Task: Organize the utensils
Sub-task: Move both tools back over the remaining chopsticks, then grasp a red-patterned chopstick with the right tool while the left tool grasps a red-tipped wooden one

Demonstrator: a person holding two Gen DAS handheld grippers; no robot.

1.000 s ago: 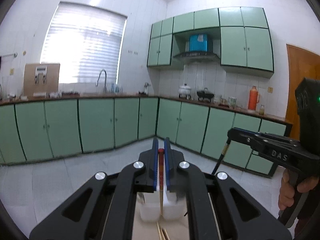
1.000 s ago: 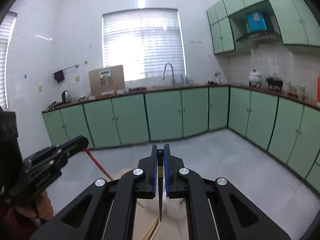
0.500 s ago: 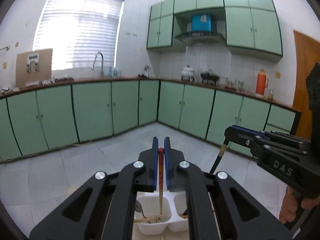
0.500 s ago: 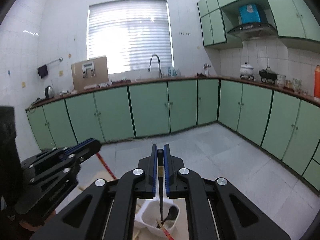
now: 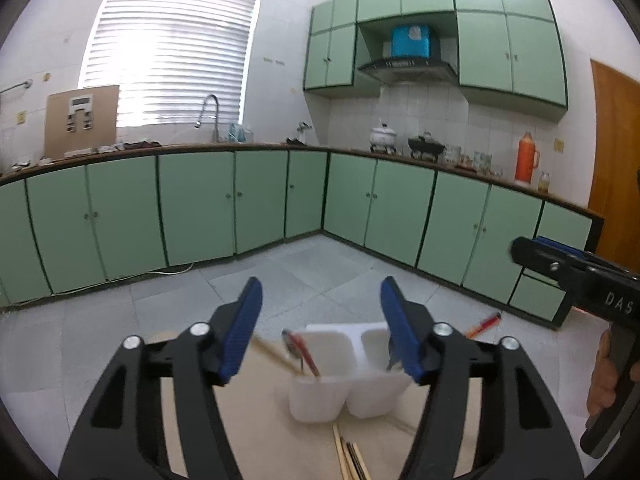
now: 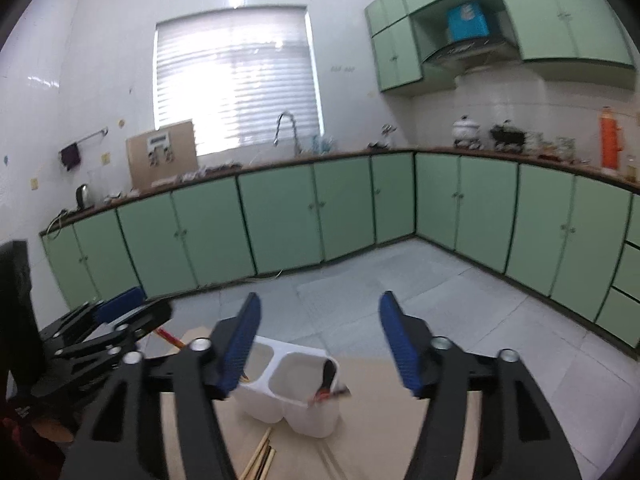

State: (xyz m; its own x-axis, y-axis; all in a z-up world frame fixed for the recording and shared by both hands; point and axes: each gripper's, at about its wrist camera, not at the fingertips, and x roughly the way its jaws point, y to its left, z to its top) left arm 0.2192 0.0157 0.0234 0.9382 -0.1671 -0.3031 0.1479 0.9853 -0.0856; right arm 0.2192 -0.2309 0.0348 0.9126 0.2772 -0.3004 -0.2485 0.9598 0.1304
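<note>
- Nearest the cameras, the left gripper (image 5: 320, 334) and the right gripper (image 6: 318, 340) both had their blue fingers (image 5: 242, 330) spread wide with nothing between them.
- On the tabletop (image 5: 256, 412) just below, a few loose chopsticks (image 5: 348, 456) lay close to the front of the white holder (image 5: 344, 372) (pale and dark ones together, too blurred to count).
- The holder had two compartments side by side. In the left wrist view, its left one held a spoon, a red chopstick (image 5: 306, 356) and a pale one leaning out over the rim; its right one held a dark utensil (image 6: 326, 374), partly hidden by a finger.
- Beyond the holder, another red chopstick (image 5: 484, 322) showed near the right gripper's body; whether it lay on the tabletop or on something else, I could not tell.
- Farther off were the floor (image 6: 420, 284) and the green cabinets (image 5: 192, 204).
- What could go wrong, as I judged it: the leaning sticks looked unsettled, and a finger brushing them on the way down to the loose pile could flick them out or tip the light holder. Thin sticks lying tight together also invited a grab of two at once, or a slip.
</note>
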